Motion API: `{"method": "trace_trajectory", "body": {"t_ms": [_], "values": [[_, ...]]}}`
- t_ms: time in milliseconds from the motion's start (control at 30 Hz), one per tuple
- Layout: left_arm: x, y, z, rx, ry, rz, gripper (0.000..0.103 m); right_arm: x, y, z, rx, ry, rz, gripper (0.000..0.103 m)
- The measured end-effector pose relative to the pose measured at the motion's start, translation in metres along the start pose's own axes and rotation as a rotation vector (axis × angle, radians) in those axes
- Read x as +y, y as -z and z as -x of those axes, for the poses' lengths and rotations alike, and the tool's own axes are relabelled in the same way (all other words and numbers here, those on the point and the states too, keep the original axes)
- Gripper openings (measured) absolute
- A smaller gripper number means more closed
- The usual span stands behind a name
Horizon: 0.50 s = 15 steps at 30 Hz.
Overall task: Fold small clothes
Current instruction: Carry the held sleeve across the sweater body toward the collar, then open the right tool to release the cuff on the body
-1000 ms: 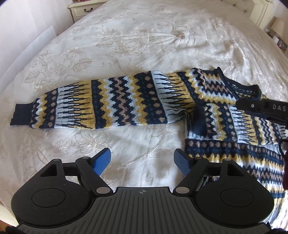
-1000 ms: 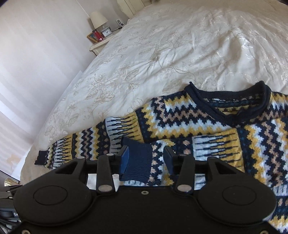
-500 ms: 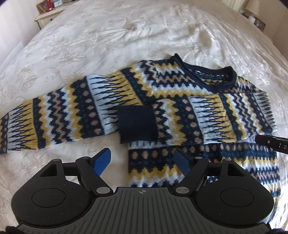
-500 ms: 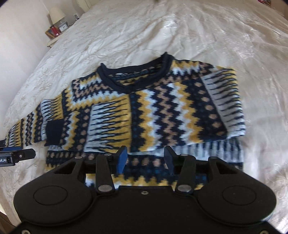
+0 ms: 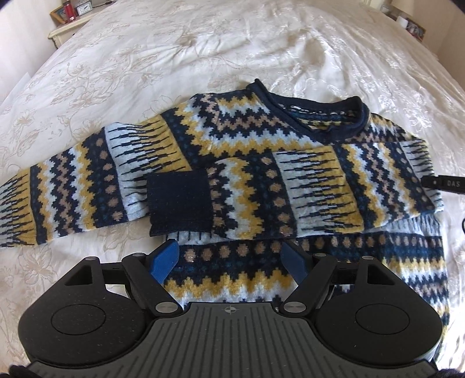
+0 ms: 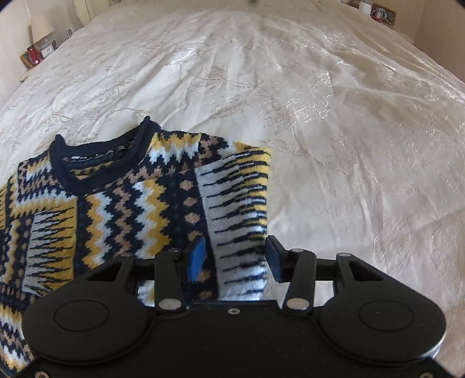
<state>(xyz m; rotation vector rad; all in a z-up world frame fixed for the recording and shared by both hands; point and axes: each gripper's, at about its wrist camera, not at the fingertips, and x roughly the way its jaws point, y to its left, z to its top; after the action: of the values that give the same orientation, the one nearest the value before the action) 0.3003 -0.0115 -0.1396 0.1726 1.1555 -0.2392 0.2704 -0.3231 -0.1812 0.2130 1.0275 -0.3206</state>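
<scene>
A patterned knit sweater in navy, yellow, white and tan lies flat on the bed. One sleeve is folded across the chest, its navy cuff near the middle. The other sleeve stretches out to the left. My left gripper is open and empty above the sweater's lower body. My right gripper is open above the sweater's folded right edge, with the fabric below and between the fingers, not pinched. A black part of the right gripper shows at the right in the left wrist view.
The bed has a cream embroidered cover with wide bare room beyond and right of the sweater. A nightstand with a red item and a clock stands at the far left corner. Small items sit at the far right.
The right gripper let go of the navy cuff, left the sleeve folded over the chest, and moved right to the sweater's right edge. The left gripper moved right over the sweater's lower body.
</scene>
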Motion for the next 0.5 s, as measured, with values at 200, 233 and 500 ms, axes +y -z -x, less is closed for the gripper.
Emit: {"method": "trace_trajectory", "body": {"t_ms": [200, 233, 500], "values": [[0.006, -0.006, -0.008, 0.002, -0.026, 0.023, 0.076, -0.002, -0.012, -0.029, 0.046, 0.026, -0.01, 0.049], [0.005, -0.008, -0.01, -0.002, -0.029, 0.021, 0.076, -0.002, -0.013, -0.029, 0.047, 0.0, 0.0, 0.022], [-0.004, -0.022, -0.034, -0.036, -0.045, -0.013, 0.076, -0.033, -0.01, -0.035, 0.046, -0.016, -0.125, 0.012]]}}
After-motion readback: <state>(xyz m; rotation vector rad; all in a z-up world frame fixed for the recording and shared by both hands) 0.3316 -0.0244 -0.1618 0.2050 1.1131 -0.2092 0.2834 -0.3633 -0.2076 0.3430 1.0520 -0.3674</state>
